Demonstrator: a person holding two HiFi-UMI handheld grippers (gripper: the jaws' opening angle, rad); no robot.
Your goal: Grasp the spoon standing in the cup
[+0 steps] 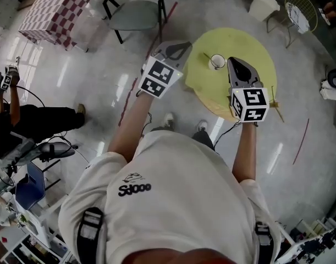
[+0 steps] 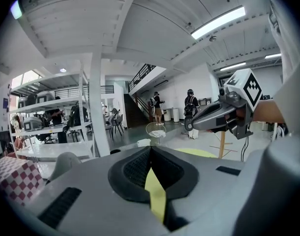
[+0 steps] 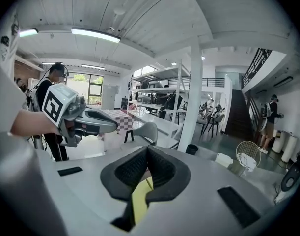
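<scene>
Yellow and round, the counter (image 1: 250, 43) is seen ahead of both hand-held grippers in the head view, and the white cup (image 1: 217, 62) is set on it. The cup lies just to the left of the tip of the right hand-held gripper (image 1: 233, 65), and ahead and to the right of the left hand-held gripper (image 1: 181, 47). A thin dark line rising from the cup on the side toward the left hand-held gripper is probably the spoon (image 1: 207, 55); it is too small there for its tilt to be read.

In the left gripper view the jaws of the left hand-held gripper (image 2: 150, 151) are pressed together at their tips with nothing between them. The same is seen of the right hand-held gripper (image 3: 146, 150) in its own view. Neither cup nor spoon is caught in either gripper view, since both look out level across the room.

The step in hand is judged to be the approach, with the spoon not yet reached. For the next move, the nearer right hand-held gripper would have to be tipped downward and its jaws parted. They would then be brought around the handle above the cup's rim and closed without the cup being knocked.
</scene>
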